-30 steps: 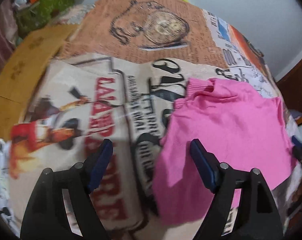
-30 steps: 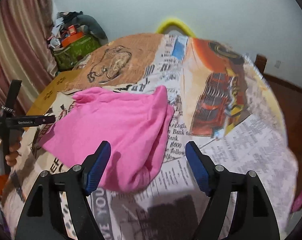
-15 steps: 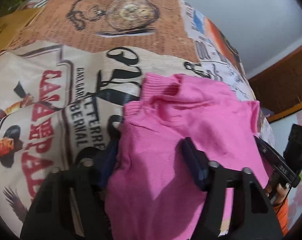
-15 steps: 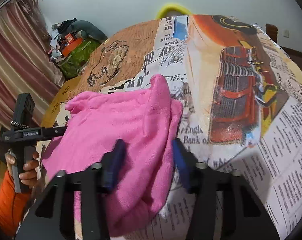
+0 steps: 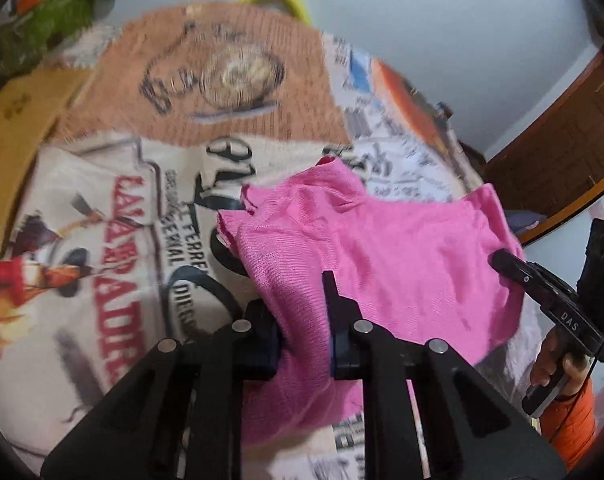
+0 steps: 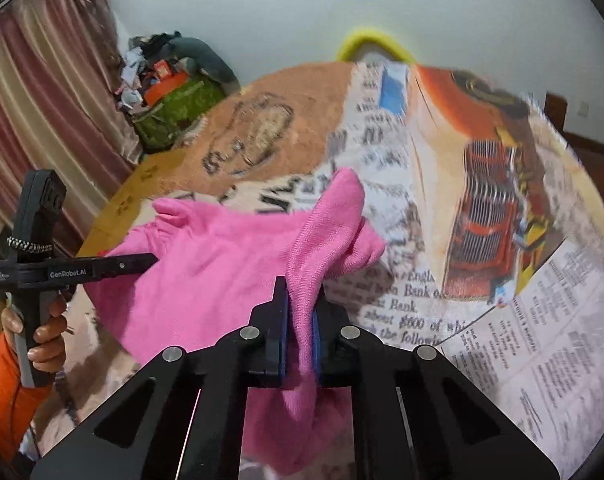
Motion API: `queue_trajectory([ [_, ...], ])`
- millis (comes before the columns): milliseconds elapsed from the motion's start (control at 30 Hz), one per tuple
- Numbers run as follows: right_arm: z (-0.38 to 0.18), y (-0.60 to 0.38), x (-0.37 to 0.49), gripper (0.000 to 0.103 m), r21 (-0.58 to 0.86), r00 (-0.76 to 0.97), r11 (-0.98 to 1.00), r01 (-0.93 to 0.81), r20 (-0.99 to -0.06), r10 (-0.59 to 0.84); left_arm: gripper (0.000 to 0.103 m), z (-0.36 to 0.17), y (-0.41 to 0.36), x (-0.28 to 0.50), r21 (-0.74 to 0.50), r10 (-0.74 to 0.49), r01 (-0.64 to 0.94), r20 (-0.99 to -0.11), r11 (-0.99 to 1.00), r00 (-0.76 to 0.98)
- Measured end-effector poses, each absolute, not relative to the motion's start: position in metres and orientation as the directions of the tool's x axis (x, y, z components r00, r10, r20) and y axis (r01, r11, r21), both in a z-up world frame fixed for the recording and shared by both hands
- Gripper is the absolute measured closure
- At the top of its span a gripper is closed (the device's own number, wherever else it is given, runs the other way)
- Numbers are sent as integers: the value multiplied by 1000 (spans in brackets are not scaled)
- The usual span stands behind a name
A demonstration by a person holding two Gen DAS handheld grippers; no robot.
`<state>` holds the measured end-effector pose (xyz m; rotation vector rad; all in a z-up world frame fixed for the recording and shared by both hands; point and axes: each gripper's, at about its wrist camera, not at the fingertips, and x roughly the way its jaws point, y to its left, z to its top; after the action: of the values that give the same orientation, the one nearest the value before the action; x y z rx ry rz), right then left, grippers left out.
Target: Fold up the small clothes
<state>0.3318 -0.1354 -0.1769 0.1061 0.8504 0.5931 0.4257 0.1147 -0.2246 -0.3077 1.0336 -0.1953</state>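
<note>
A small pink knit garment (image 5: 386, 256) lies partly on the printed tablecloth (image 5: 102, 220) and is lifted at its near edge. My left gripper (image 5: 302, 320) is shut on the garment's near left edge. My right gripper (image 6: 300, 320) is shut on the near right edge of the same pink garment (image 6: 222, 264), with cloth bunched between the fingers and hanging below. In the left wrist view, the right gripper (image 5: 502, 258) shows at the garment's right side. In the right wrist view, the left gripper (image 6: 142, 260) shows at the garment's left side.
The table is covered by a cloth (image 6: 482, 220) printed with newspaper and poster pictures. A green bag with piled clutter (image 6: 170, 100) stands at the back left by a striped curtain (image 6: 34, 112). A yellow chair back (image 6: 372, 42) rises behind the table. Wooden furniture (image 5: 562, 140) stands right.
Both grippers moved in over the garment's near edge and closed on it. The cloth now rises bunched between each pair of fingers, and the views have tilted up.
</note>
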Motion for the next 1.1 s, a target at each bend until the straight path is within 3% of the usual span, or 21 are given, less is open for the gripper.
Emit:
queue_trajectory([
  [267, -118, -95, 290, 95, 247, 557, 808, -535, -617, 557, 87, -143, 144, 360, -219, -189, 35, -741, 975, 645],
  [533, -92, -45, 256, 95, 235, 553, 772, -591, -578, 600, 86, -114, 195, 307, -185, -121, -20, -717, 982, 687],
  [733, -109, -9, 242, 95, 220, 516, 758, -614, -616, 596, 86, -144, 230, 284, -205, -112, -73, -761, 976, 640],
  [1100, -197, 28, 256, 95, 239, 398, 793, -561, -761, 512, 85, -261, 262, 295, -177, -82, -171, -888, 969, 453],
])
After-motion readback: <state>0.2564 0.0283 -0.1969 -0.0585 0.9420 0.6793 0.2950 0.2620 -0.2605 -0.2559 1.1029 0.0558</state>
